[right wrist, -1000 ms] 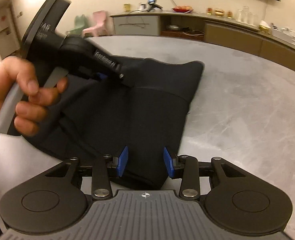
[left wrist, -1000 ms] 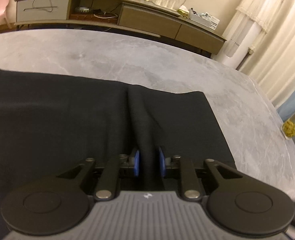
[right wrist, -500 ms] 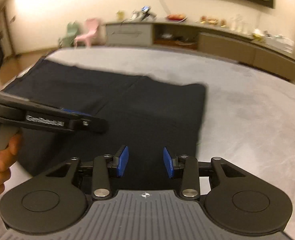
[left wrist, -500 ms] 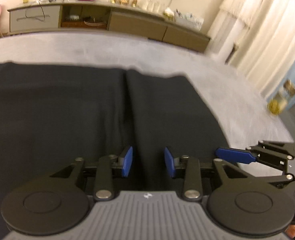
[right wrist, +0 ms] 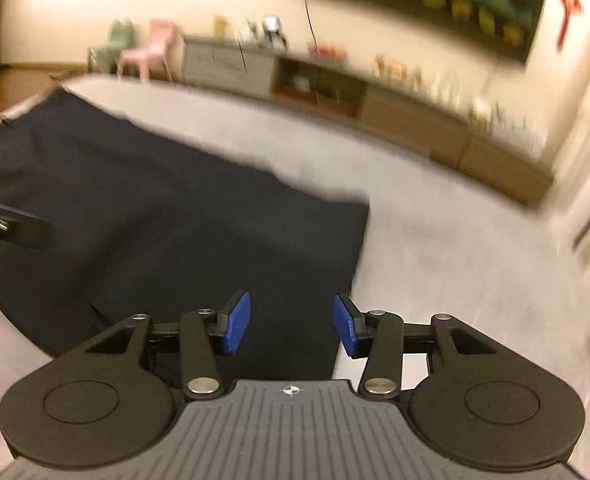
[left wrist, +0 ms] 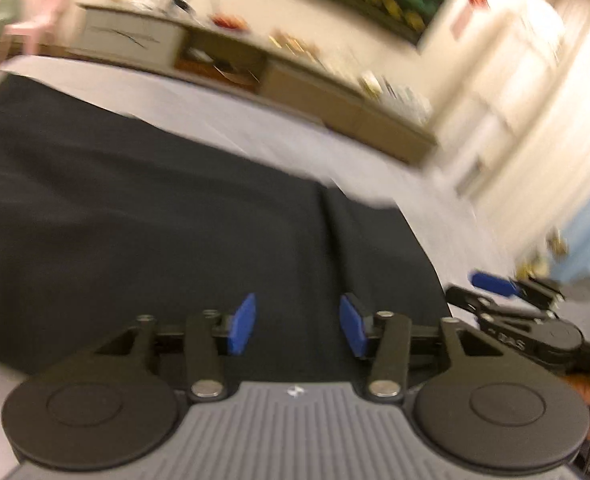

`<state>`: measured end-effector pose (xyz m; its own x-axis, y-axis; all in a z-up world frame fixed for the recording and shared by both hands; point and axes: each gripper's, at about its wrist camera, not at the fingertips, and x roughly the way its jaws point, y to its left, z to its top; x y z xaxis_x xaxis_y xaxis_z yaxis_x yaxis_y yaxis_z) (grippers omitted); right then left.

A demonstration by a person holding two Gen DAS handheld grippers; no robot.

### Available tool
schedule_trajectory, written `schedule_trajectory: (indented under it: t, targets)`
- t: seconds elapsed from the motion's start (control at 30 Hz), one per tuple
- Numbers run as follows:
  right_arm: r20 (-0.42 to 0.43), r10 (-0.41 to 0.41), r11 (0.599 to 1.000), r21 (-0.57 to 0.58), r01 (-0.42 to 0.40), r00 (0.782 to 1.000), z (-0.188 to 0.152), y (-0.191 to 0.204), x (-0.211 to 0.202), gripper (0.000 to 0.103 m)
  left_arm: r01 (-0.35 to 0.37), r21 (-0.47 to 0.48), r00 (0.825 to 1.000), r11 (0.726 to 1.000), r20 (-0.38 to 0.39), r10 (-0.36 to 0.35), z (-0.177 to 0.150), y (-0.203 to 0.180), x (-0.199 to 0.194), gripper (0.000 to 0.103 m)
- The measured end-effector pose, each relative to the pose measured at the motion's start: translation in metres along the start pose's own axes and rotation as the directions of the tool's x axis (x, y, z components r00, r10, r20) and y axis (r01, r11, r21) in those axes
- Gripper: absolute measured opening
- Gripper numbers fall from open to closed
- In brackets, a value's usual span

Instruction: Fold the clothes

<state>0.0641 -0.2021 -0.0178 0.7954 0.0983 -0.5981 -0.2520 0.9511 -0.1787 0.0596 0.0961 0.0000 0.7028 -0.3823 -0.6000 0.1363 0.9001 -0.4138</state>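
Entry: both views blurred, so I read the rig as moving. A second ago my left hand-held gripper (left wrist: pixel 297 328) was pinched on a raised ridge of the flat black fabric garment (left wrist: pixel 175 232); half a second ago its blue pads had already parted, and now they stand wide apart with nothing between them. The ridge has dropped to a low crease running away from the jaws. My right hand-held gripper (right wrist: pixel 291 328) has had its pads spread through all three samples and holds nothing.

Judgement: the last fold or smoothing pull is released and the cloth is laid down; both tools look to be backing off or repositioning for the next fold.

Position: the garment lies spread on the pale grey stone-look bench (right wrist: pixel 435 248). In the left view it fills the space under and ahead of the jaws, its right edge running just beside the right pad. In the right view the garment's near right corner sits directly below the open jaws, the bare bench to the right. The right tool shows at the far right of the left view, just off the cloth edge.

Contact between pads and cloth: cannot tell, blur too heavy
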Motion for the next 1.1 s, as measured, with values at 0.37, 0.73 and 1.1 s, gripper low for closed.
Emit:
schedule_trajectory:
  t: [0.37,0.73,1.1]
  targets:
    - [0.065,0.433,0.806,-0.474,-0.354,0.899,0.066,0.263,-0.014,0.076,-0.401,-0.493,0.809,0.772,0.206,0.551,0.025,0.213,-0.127,0.053]
    - [-0.115,0.42,0.848,-0.302,-0.435,0.9,0.131,0.315,0.096,0.075,-0.331,-0.494,0.885,0.804,0.135,0.446,0.034,0.266,-0.098,0.017]
    - [-0.09,0.416,0.89,-0.167,-0.425,0.905,0.273,0.291,0.21,0.081,-0.316,-0.426,0.906,0.848,0.13,0.403,0.047,0.296,-0.063,0.008]
